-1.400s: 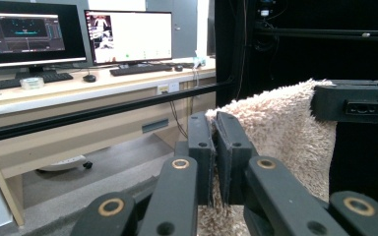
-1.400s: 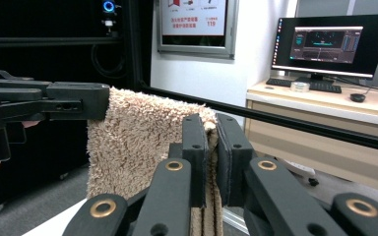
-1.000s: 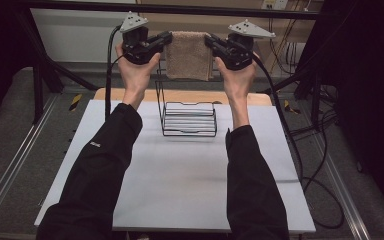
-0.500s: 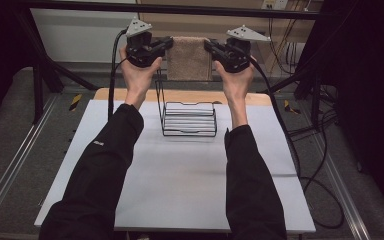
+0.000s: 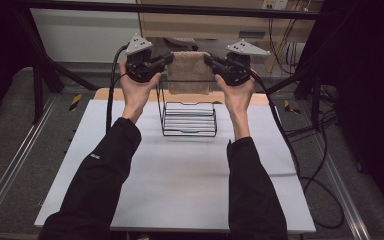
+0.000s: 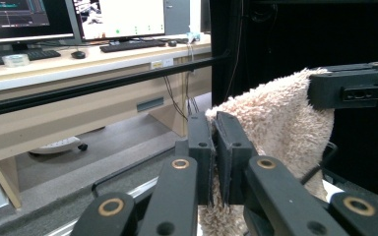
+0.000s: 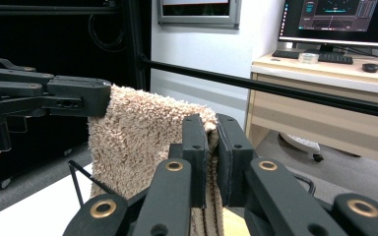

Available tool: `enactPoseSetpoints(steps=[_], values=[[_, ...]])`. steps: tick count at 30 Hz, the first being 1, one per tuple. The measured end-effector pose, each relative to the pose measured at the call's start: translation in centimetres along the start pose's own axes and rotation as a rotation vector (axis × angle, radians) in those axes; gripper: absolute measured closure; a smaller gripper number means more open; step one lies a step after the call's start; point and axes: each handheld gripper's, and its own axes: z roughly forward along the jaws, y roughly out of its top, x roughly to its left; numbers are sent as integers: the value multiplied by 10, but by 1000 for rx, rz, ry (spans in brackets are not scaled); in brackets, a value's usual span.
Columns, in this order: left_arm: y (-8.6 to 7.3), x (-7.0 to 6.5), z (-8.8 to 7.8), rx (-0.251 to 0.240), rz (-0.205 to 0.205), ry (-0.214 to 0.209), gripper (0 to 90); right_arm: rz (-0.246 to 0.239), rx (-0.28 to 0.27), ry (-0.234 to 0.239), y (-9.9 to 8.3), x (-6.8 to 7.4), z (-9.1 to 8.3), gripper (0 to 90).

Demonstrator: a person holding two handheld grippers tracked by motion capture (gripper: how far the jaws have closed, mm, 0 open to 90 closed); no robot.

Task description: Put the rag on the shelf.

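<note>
A folded beige towel (image 5: 189,72) hangs stretched between my two grippers above a black wire rack (image 5: 189,118) on the white table. My left gripper (image 5: 168,58) is shut on the towel's left top corner, and my right gripper (image 5: 208,59) is shut on its right top corner. In the left gripper view the jaws (image 6: 215,160) pinch the fluffy towel (image 6: 270,118), with the other gripper (image 6: 354,88) at its far end. In the right gripper view the jaws (image 7: 211,160) clamp the towel (image 7: 133,132), and the other gripper (image 7: 54,96) holds the far corner.
The rack's tall wire upright (image 5: 159,97) rises at its left side, under the towel. The white table top (image 5: 180,175) lies open in front of the rack. A black frame bar (image 5: 180,9) crosses behind; a desk with monitors (image 6: 54,14) stands beyond.
Both grippers have come down a little with the towel held taut between them, bringing it closer to the rack. The grips are unchanged.
</note>
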Motion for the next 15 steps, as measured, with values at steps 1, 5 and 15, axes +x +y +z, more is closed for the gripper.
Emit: enactPoseSetpoints(steps=[1,5,15], values=[[-1,-1,-1,-1,0,-1,855,-2,0,-1,-1,0,-1,836],[-4,-3,-3,12,5,-11,855,3,5,-1,-5,2,-3,835],[-12,-7,-6,21,8,-23,855,-1,16,3,-15,3,-5,834]])
